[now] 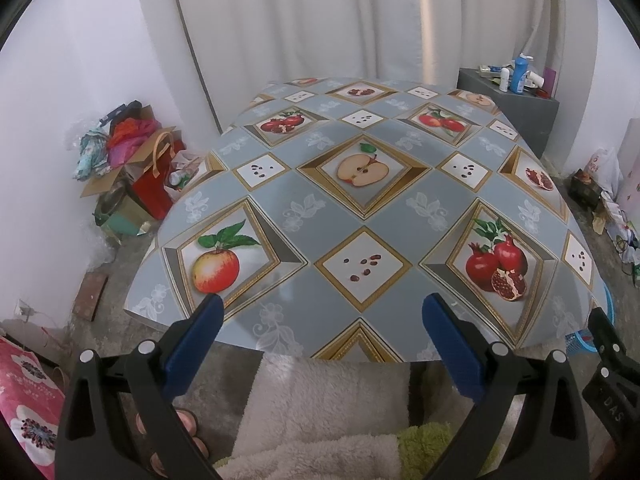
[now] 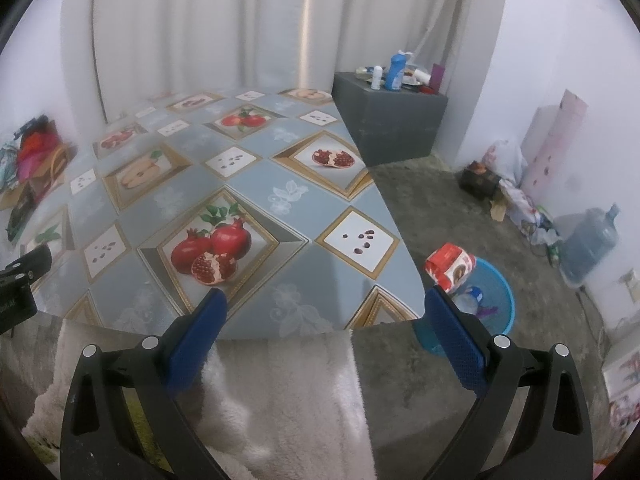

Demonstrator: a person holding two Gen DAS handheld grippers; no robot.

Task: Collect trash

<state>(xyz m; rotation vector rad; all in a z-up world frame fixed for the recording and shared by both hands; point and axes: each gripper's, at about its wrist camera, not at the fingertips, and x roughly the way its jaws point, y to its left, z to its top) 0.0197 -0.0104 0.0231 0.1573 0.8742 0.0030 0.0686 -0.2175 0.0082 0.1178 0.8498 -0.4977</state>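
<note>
A blue basin (image 2: 502,304) sits on the floor just off the worktop's (image 2: 248,208) right corner. In it lie a red-and-white wrapper (image 2: 450,266) propped against the near rim, a clear crumpled bottle with a blue cap (image 2: 472,296) and a small purple scrap; little more can be made out. The worktop itself, covered in a fruit-print cloth, carries nothing.

The right tongs (image 2: 324,312) hang wide open over the near edge of the worktop, gripping nothing — the basin lies just beyond the right finger. The left tongs (image 1: 320,316) are also spread open and empty, over the worktop's near edge, with the basin's rim (image 1: 580,338) peeping out at the far right.

Behind the worktop stands a grey box (image 2: 390,124) topped with bottles and tubes. By the left wall sits a heap of bags and cartons (image 1: 128,160); by the right wall, a water jug (image 2: 592,240) and more bags. A fleecy blanket (image 2: 280,400) lies below both tongs.
</note>
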